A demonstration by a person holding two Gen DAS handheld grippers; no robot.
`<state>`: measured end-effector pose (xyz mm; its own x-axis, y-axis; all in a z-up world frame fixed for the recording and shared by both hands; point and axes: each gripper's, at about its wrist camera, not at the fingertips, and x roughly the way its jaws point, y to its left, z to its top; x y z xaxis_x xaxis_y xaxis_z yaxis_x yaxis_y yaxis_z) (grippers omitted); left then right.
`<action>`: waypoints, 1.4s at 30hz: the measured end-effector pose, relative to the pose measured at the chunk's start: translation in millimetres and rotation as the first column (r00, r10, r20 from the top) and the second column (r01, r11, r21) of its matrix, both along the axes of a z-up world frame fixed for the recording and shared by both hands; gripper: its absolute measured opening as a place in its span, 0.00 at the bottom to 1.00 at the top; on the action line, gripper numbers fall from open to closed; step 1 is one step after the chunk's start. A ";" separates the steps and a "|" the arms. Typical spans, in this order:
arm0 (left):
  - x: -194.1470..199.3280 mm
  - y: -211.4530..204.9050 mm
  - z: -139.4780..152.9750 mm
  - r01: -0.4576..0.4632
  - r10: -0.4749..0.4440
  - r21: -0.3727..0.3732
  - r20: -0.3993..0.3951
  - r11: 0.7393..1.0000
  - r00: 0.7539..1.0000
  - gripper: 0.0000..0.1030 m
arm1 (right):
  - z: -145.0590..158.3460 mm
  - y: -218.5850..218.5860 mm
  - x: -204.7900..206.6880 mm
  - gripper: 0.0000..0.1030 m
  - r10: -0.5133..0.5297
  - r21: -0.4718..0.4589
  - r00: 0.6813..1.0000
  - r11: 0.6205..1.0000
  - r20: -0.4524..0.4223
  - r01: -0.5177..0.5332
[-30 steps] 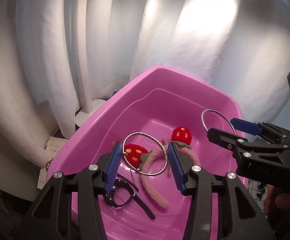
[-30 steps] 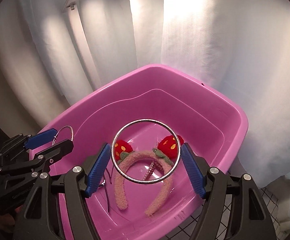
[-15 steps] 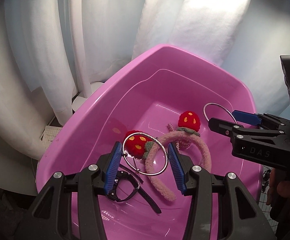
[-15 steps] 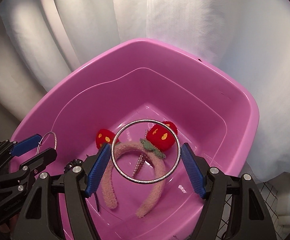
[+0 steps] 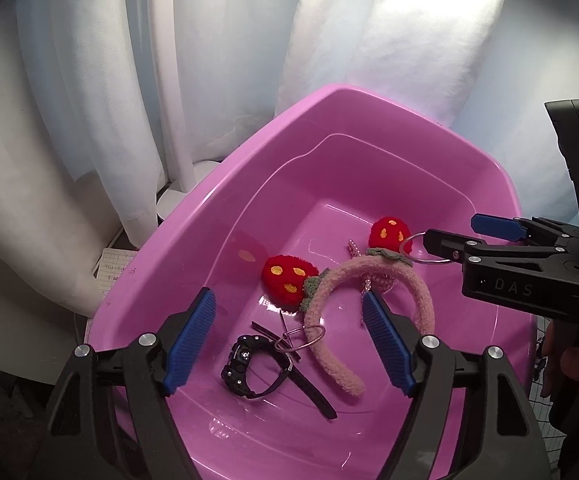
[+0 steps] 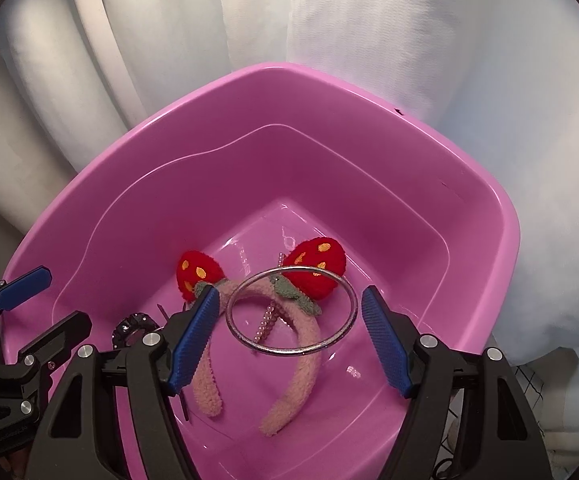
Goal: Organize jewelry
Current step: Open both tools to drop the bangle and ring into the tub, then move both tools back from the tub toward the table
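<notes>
**Two rings, two claws: one released, one gripped**

Now the left gripper (image 5: 287,296) is hanging wide over the pink tub (image 5: 369,168); its jaws have just been opening, and nothing is sitting between its two blue pads. One small silver ring (image 5: 323,334) is lying on the tub floor just below and between those pads, resting across one black watch (image 5: 243,364) and touching one fuzzy pink headband (image 5: 369,268). The headband is carrying two red strawberries, one (image 5: 287,280) just ahead of the left pad and one (image 5: 389,232) farther ahead, toward the right pad's side.

Meanwhile the right gripper (image 6: 290,292) is gripping one large silver bangle (image 6: 289,352) between its pads, tilted, above the tub floor. One strand of pale beads (image 6: 267,320) is showing through the bangle, lying under the headband's arch. A person's hand is holding each claw.
</notes>
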<state>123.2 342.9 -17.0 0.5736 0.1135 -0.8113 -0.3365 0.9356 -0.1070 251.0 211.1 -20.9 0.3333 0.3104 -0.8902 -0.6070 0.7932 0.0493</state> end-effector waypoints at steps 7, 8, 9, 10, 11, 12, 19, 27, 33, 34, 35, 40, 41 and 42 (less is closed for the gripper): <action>-4.8 0.6 1.3 -0.009 0.009 0.013 0.000 1.000 1.000 0.73 | 0.1 1.6 -4.6 0.68 0.007 -0.002 1.000 1.000 0.009 -0.007; -5.2 0.2 1.4 -0.011 0.011 0.014 -0.001 1.000 1.000 0.73 | 0.6 1.7 -4.6 0.68 0.007 -0.002 1.000 1.000 0.012 -0.007; -5.4 -0.2 1.4 -0.012 0.012 0.015 -0.002 1.000 1.000 0.73 | 1.4 2.1 -5.4 0.68 0.008 -0.001 1.000 1.000 0.016 -0.008; -5.8 -0.4 1.5 -0.012 0.012 0.016 -0.002 1.000 1.000 0.73 | 2.4 1.7 -5.9 0.68 0.010 0.002 1.000 1.000 0.018 -0.010; -6.2 -0.6 1.7 -0.013 0.013 0.016 -0.002 1.000 1.000 0.73 | 3.5 1.3 -6.7 0.68 0.011 0.004 1.000 1.000 0.019 -0.011; -6.7 -0.5 2.4 -0.011 0.011 0.016 -0.001 1.000 1.000 0.73 | 4.5 0.6 -7.4 0.68 0.011 0.004 1.000 1.000 0.023 -0.011; -12.4 -1.1 8.0 -0.018 0.018 0.024 0.011 1.000 1.000 0.73 | 14.6 -3.2 -13.0 0.68 0.007 0.012 0.999 1.000 0.048 -0.007; -22.9 -4.9 17.4 -0.025 0.024 0.031 0.033 0.999 0.999 0.77 | 27.9 -8.0 -24.1 0.68 0.005 0.027 0.998 1.000 0.068 -0.007; -30.9 -8.2 23.0 -0.036 0.034 0.042 0.034 0.998 0.999 0.80 | 38.9 -12.9 -37.6 0.68 0.017 0.038 0.996 0.999 0.082 -0.020; -32.4 -8.6 24.1 -0.038 0.037 0.043 0.034 0.998 0.999 0.80 | 41.0 -14.5 -39.6 0.68 0.016 0.044 0.996 0.999 0.083 -0.019; -34.0 -9.3 25.1 -0.042 0.040 0.045 0.034 0.998 0.999 0.80 | 42.9 -16.4 -42.0 0.68 0.014 0.050 0.996 0.999 0.083 -0.018; -41.8 -14.1 30.0 -0.053 0.051 0.058 0.032 0.997 0.998 0.85 | 51.1 -29.5 -55.9 0.68 -0.001 0.080 0.996 0.997 0.088 -0.006; -43.7 -15.2 31.2 -0.054 0.052 0.062 0.034 0.997 0.998 0.85 | 52.5 -32.1 -59.1 0.68 -0.003 0.086 0.996 0.996 0.087 -0.005; -45.5 -16.8 32.5 -0.056 0.053 0.065 0.036 0.996 0.998 0.85 | 53.9 -34.5 -62.5 0.68 -0.003 0.089 0.996 0.996 0.087 -0.005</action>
